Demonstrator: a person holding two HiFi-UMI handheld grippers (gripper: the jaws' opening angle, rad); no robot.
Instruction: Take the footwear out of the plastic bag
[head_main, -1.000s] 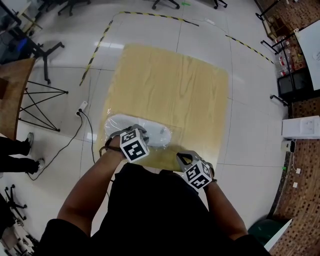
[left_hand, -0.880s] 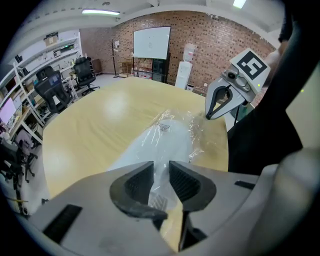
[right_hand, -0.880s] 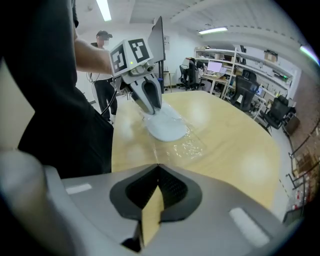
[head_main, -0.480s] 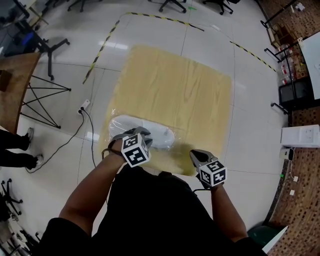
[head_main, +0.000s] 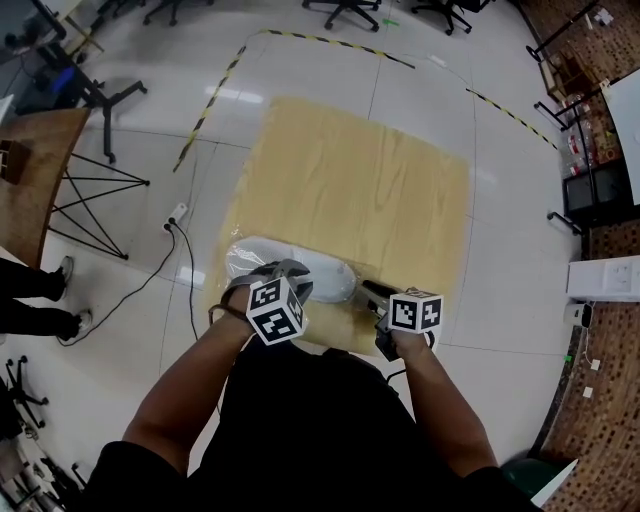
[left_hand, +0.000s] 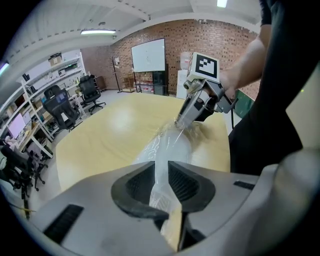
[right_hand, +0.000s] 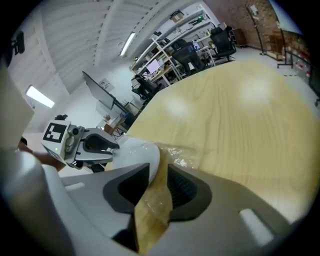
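Observation:
A clear plastic bag (head_main: 256, 256) with white footwear (head_main: 325, 277) inside lies at the near left of the light wooden table (head_main: 350, 170). My left gripper (head_main: 290, 274) is shut on the bag's near end; in the left gripper view the crumpled film (left_hand: 167, 150) runs between the closing jaws of that gripper (left_hand: 161, 171). My right gripper (head_main: 366, 291) points at the bag's right end. Its jaws are opening, and the bag's edge (right_hand: 176, 156) lies loose between them (right_hand: 159, 172). The white shoe (right_hand: 134, 159) shows just left of that.
Office chairs (head_main: 340, 10) stand on the tiled floor beyond the table. Striped tape (head_main: 215, 92) runs along the floor, and a cable with a socket (head_main: 177, 213) lies to the left. A person's shoes (head_main: 62, 275) and a dark table frame (head_main: 95, 205) are at far left.
My right gripper has swung from the table's near edge over to the bag's right end, and its jaws have opened. My left gripper stays on the bag.

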